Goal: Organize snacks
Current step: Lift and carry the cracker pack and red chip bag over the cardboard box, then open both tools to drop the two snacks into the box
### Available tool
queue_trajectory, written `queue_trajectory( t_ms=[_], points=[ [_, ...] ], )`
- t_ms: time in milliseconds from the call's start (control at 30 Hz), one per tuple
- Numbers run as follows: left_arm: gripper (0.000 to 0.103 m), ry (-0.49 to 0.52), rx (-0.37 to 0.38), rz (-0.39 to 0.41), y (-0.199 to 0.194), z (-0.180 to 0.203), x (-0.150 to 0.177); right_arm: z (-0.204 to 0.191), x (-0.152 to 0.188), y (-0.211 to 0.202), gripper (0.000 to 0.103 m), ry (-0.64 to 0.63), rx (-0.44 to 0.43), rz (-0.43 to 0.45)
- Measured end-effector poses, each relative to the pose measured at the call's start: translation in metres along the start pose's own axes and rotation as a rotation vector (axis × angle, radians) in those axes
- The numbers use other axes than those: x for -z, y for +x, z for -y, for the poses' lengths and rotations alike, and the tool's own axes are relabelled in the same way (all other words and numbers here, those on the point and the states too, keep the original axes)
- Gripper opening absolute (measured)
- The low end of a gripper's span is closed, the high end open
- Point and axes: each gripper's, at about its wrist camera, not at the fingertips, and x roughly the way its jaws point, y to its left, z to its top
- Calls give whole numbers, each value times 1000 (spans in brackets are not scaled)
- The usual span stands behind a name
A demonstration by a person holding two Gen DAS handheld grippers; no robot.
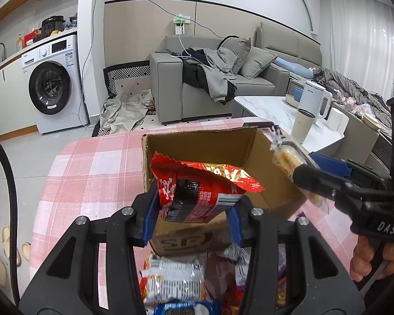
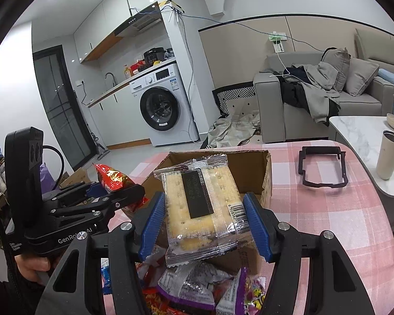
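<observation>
My left gripper (image 1: 193, 216) is shut on a red snack packet (image 1: 197, 189), held just above the near wall of an open cardboard box (image 1: 252, 155). My right gripper (image 2: 205, 225) is shut on a clear pack of crackers (image 2: 197, 204), also held over the near side of the cardboard box (image 2: 266, 181). In the left wrist view the right gripper (image 1: 302, 168) comes in from the right with the cracker pack (image 1: 286, 157) at the box's right wall. The right wrist view shows the left gripper (image 2: 118, 191) at the left with the red packet (image 2: 113, 181). The box interior looks empty.
A pile of loose snack packets (image 1: 176, 281) lies on the pink checked tablecloth (image 1: 92, 178) in front of the box. A black frame (image 2: 323, 168) rests on the cloth to the right. A cream cup (image 2: 388, 155) and a white kettle (image 1: 315, 99) stand on the marble table beyond.
</observation>
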Motion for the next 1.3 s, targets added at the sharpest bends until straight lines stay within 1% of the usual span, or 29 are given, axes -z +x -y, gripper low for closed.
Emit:
queue_trajectory(
  t_ms=[167, 400, 600, 900, 1000, 1100, 1133, 1167, 1200, 1233, 1267, 1300],
  points=[
    [42, -5, 6, -11, 21, -2, -12, 2, -3, 16, 62, 8, -5, -17],
    [42, 9, 8, -32, 51, 0, -16, 6, -5, 33, 62, 7, -7, -37],
    [42, 16, 8, -64, 72, 0, -11, 15, -6, 46, 62, 30, -9, -61],
    [42, 20, -10, -106, 93, -1, -4, 16, -1, 58, 62, 13, 2, -79],
    [42, 12, -10, -113, 96, -1, -1, 16, -1, 59, 62, 8, 0, -80],
    [43, 5, 4, -118, 97, -1, 0, 17, -1, 57, 62, 2, -15, -76],
    [45, 5, 9, -123, 97, -1, 1, 17, -1, 55, 62, 2, -28, -73],
    [48, 7, 4, -125, 96, -1, 1, 17, -1, 52, 62, -1, -37, -63],
    [61, 10, 1, -123, 94, -2, 1, 17, -1, 48, 63, -6, -37, -53],
    [69, 12, 2, -119, 90, -2, 3, 16, -2, 44, 65, -11, -36, -41],
    [82, 13, 9, -103, 83, -2, 3, 14, -2, 37, 73, -19, -38, -25],
    [84, 14, 14, -81, 76, -2, 4, 13, -2, 32, 83, -27, -38, -15]
  ],
)
